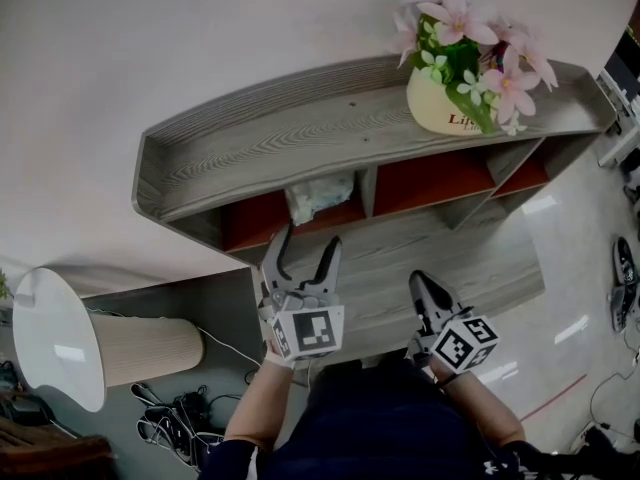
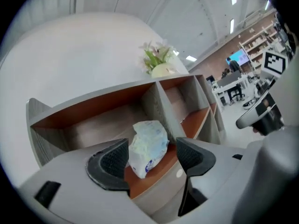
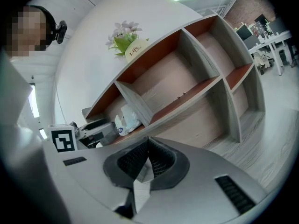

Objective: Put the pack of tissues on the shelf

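The pack of tissues [image 1: 320, 198] is a crumpled, pale white-blue plastic packet with a small dark blue mark. It stands roughly upright on the red-brown board of the shelf's [image 1: 290, 143] upper left compartment, near the front edge, with the divider [image 1: 368, 190] just beside it at its 3 o'clock. The shelf is grey woodgrain.

From my station I count one shelf [image 1: 300, 143], with three red-floored compartments across its upper row. There is one pack of tissues [image 1: 318, 198] and one pot of pink flowers [image 1: 450, 103]. Two grippers are in view, the left gripper [image 1: 310, 238] and the right gripper [image 1: 425, 283], each carrying one marker cube [image 1: 310, 330], so two cubes. On the floor I count one ribbed beige cylinder [image 1: 140, 348].
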`<state>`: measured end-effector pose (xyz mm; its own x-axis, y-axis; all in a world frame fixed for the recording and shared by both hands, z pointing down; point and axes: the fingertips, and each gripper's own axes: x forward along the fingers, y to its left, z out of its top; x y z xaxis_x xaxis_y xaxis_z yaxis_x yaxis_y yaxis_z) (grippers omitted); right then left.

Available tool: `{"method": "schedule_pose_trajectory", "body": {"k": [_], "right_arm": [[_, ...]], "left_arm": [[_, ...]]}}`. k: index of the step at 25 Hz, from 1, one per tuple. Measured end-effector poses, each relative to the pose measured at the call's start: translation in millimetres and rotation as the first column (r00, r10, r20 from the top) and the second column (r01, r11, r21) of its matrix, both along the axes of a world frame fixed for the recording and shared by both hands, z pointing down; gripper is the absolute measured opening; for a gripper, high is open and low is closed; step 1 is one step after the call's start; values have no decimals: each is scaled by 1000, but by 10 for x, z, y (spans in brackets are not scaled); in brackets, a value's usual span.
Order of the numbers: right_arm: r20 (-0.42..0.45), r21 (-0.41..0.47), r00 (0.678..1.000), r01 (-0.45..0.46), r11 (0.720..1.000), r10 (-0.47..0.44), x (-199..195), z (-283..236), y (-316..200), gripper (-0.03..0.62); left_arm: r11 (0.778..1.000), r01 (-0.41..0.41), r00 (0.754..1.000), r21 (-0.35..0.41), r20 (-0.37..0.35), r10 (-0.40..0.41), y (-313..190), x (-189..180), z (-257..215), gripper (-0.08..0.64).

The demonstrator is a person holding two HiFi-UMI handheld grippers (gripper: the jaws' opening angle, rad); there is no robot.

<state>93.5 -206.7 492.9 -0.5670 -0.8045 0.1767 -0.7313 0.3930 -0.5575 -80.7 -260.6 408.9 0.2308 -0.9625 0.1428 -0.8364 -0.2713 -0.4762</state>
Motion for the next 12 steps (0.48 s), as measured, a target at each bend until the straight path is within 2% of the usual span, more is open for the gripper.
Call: {"method": "schedule_pose_trajectory", "body": {"k": [2,4,6,8,12], "right_arm": [[-3,10,1000,-1,1000,1,-1,-31,-11,11],[-14,29,1000,0,1000,0,-5,-83,-29,11],[-23,50,1000,-4,999,5,1,-142,-49,11],[-34,75,999,-5,997,7,12,-215,-61,11],[-55,127,998,-8,992,15,40,-383,-72,11]], "left_arm": [[999,-47,997,-26,-66,45,113,70,5,327],[991,-103,983,-80,-164,88,215,144,71,309],[979,-150,952,-139,-289,105,312,203,149,281],[966,-195,918,-172,-379,118,404,257,205,239],[954,-240,880,-179,-454,137,542,316,223,167]]}}
